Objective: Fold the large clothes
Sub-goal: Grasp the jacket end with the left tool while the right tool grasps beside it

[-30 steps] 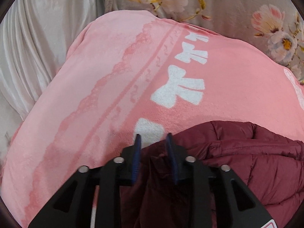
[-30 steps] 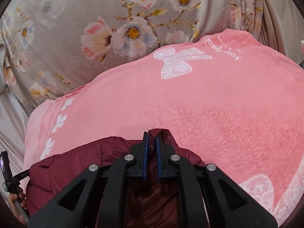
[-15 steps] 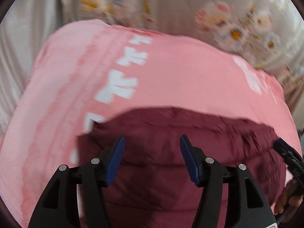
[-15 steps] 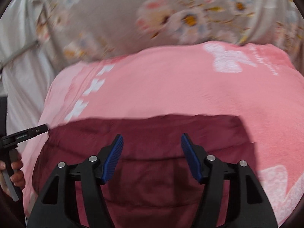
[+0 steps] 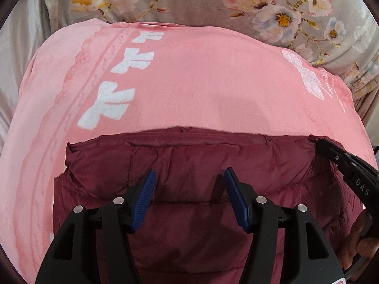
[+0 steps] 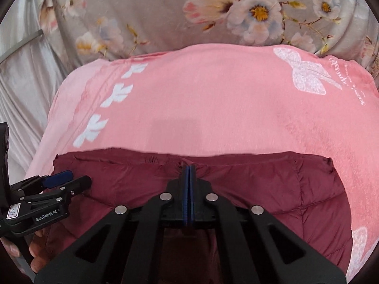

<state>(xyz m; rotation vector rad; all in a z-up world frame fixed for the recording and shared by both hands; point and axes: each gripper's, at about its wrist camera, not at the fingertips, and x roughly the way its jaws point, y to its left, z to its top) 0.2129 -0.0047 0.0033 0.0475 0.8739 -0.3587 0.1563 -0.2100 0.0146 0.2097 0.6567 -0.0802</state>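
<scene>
Jacket (image 5: 189,170): maroon, quilted, apparently folded.

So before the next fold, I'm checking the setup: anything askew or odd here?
Nothing stands out. The maroon jacket lies as a fairly even rectangle on the pink blanket; the left gripper is open above it, and the right gripper is pinched shut at its far edge.
</scene>
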